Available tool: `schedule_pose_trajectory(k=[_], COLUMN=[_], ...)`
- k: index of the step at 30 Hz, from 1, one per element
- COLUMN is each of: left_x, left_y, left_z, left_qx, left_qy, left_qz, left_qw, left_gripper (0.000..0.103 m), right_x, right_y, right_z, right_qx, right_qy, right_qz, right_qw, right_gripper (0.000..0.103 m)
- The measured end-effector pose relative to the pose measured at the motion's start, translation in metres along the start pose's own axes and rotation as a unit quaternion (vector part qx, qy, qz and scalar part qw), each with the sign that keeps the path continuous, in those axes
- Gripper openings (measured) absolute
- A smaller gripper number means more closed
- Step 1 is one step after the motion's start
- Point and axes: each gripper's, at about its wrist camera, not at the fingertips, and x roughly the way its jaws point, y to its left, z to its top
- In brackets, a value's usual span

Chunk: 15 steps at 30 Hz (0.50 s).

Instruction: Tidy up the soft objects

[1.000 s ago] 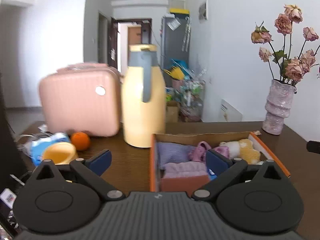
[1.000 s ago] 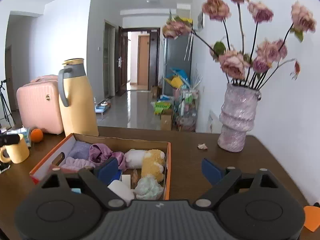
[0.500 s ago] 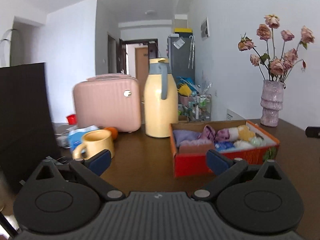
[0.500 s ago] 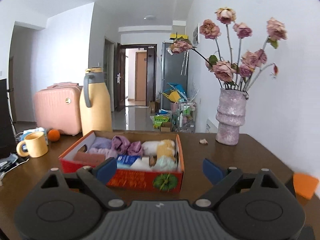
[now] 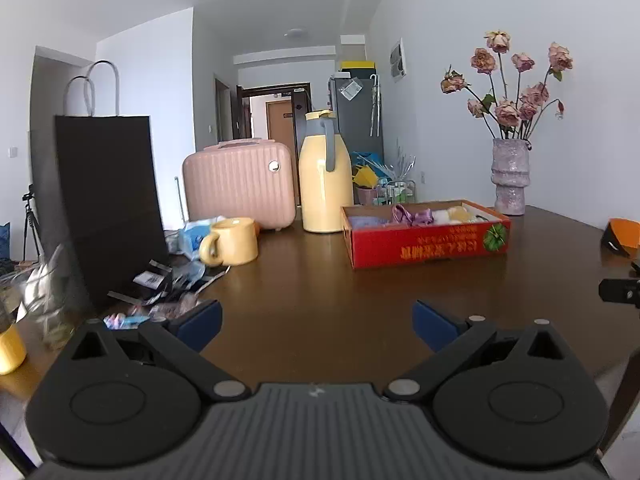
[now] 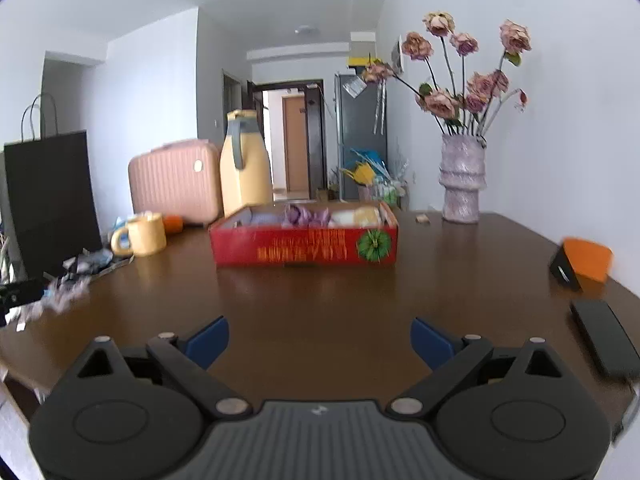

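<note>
Soft cloth and plush pieces (image 6: 316, 216), lilac, purple, white and yellow, are lying packed in the shallow red cardboard box (image 6: 304, 248), which is sitting on the dark brown wooden table (image 6: 320, 300) well ahead of both tools. They are looking light, limp and squashable, unlikely to slip or break, so a pinch on a raised fold or bulge at the top of the pile should be serving best; the box itself is probably light enough to slide if tugged. The left gripper (image 5: 316, 322) is showing its jaws spread wide with nothing between them, hovering low above bare table and pointing level toward the box's left end. The right gripper (image 6: 320, 338) is likewise wide and empty, facing the box's long printed side. Further out, a yellow mug (image 5: 232, 241), a tall yellow flask (image 5: 325, 172) and a pink ribbed case (image 5: 239, 184) are standing to the left.
</note>
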Motion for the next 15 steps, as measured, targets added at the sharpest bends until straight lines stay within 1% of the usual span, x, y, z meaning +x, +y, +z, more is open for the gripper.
schedule_pose_trajectory(k=[3,5,6,8,9,12,15], left_x=[-0.031,-0.043,-0.046,-0.047,-0.047,-0.049,-0.051], left_y=[0.002,0.002,0.0,-0.003,-0.004,-0.002,-0.004], left_z=[-0.018,-0.025,-0.028,-0.031,-0.031,-0.029,-0.028], left_qx=[-0.02,-0.018,-0.01,0.001,-0.001,-0.019,-0.011], left_qy=[0.006,0.018,0.024,0.028,0.028,0.024,0.018], left_qz=[-0.015,-0.025,-0.028,-0.021,-0.015,-0.015,-0.013], left_qw=[0.9997,0.9993,0.9993,0.9994,0.9995,0.9994,0.9997], left_gripper=[0.103,0.103,0.103,0.103,0.103,0.103,0.103], right_x=[-0.026,-0.043,-0.049,-0.054,-0.054,-0.057,-0.062], right_y=[0.008,0.014,0.018,0.026,0.03,0.036,0.038], right_z=[-0.02,-0.031,-0.035,-0.043,-0.046,-0.048,-0.048], right_qx=[0.02,0.031,0.028,0.011,0.004,-0.008,-0.017], right_qy=[0.007,0.011,0.013,0.017,0.02,0.018,0.01], right_qz=[0.006,0.018,0.027,0.04,0.039,0.034,0.03], right_qw=[1.0,0.999,0.999,0.999,0.999,0.999,0.999], right_gripper=[0.098,0.099,0.102,0.102,0.102,0.102,0.102])
